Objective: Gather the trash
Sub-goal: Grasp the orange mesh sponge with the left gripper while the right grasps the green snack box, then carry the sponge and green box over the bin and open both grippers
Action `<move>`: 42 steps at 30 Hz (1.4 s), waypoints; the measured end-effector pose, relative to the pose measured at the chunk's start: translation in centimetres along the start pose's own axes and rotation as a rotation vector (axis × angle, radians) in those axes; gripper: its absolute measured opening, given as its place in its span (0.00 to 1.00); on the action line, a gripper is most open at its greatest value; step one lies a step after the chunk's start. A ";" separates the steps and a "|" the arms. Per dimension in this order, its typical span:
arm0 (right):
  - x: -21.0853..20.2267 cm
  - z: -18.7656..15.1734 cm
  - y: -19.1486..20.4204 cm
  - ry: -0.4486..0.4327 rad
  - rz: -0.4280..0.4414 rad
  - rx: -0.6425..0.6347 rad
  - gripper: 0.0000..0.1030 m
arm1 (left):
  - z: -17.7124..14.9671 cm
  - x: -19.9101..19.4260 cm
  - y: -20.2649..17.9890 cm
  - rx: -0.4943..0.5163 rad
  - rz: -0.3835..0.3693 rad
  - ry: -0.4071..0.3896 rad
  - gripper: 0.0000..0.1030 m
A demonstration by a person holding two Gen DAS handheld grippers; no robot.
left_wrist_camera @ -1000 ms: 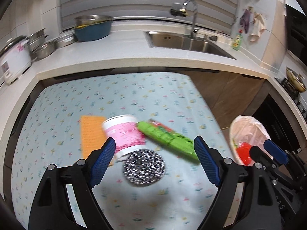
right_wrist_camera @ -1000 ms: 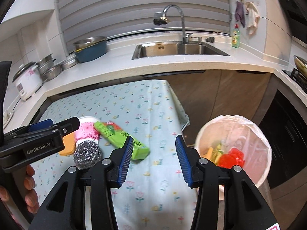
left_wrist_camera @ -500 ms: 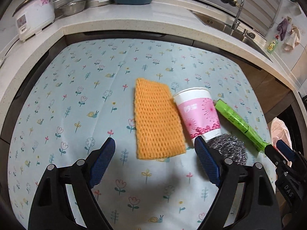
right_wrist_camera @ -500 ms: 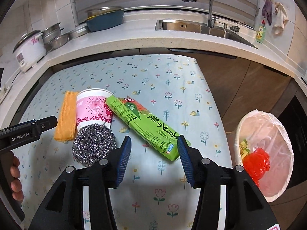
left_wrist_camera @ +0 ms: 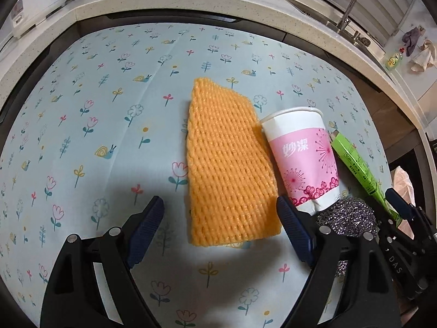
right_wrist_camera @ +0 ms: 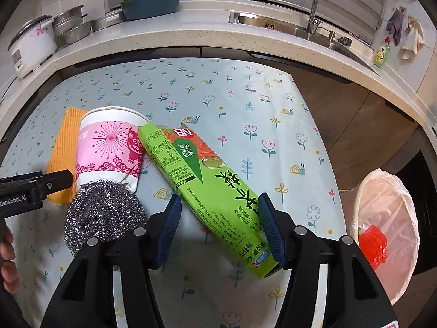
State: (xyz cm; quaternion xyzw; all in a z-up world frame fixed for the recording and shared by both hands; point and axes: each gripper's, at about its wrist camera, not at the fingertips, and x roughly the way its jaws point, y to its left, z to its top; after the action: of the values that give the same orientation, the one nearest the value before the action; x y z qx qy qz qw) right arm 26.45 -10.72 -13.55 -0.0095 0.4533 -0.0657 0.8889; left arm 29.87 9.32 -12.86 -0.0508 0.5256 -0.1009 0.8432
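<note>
An orange knitted cloth (left_wrist_camera: 226,164) lies flat on the flowered tablecloth (left_wrist_camera: 95,109). My left gripper (left_wrist_camera: 220,229) is open, its fingers on either side of the cloth's near end. A pink and white paper cup (left_wrist_camera: 303,158) lies beside the cloth, with a steel wool scrubber (left_wrist_camera: 347,218) at its base. My right gripper (right_wrist_camera: 220,228) is open around the near part of a green carton (right_wrist_camera: 213,186), apart from it. The cup (right_wrist_camera: 109,147) and scrubber (right_wrist_camera: 103,213) lie left of the carton.
A trash bin with a white liner (right_wrist_camera: 387,218), holding red trash, stands past the table's right edge. A countertop with a rice cooker (right_wrist_camera: 32,43), metal bowls, a blue pan (right_wrist_camera: 150,2) and a sink (right_wrist_camera: 286,24) runs behind the table.
Both grippers have moved down and closer to the table. The left one now straddles the orange cloth. The right one now straddles the green carton.
</note>
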 end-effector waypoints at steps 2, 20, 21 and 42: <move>0.3 0.2 -0.1 0.000 0.003 0.005 0.56 | 0.3 0.1 -0.5 0.013 -0.002 -0.005 0.62; -2.3 0.4 -3.2 -0.054 0.087 0.121 0.16 | 0.8 -4.4 -5.4 0.111 -0.021 -0.122 0.09; -2.8 0.4 -3.4 -0.064 0.089 0.126 0.16 | 0.9 -5.0 -5.8 0.117 -0.022 -0.135 0.09; -12.6 -3.2 -12.1 -0.209 0.066 0.255 0.16 | -2.4 -11.6 -19.4 0.321 -0.103 -0.230 0.09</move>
State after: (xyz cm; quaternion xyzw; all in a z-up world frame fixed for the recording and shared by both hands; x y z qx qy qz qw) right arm 15.26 -21.01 -4.36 0.1115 0.3464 -0.0919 0.9269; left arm 20.55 -6.92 -0.05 0.0461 0.3996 -0.2199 0.8887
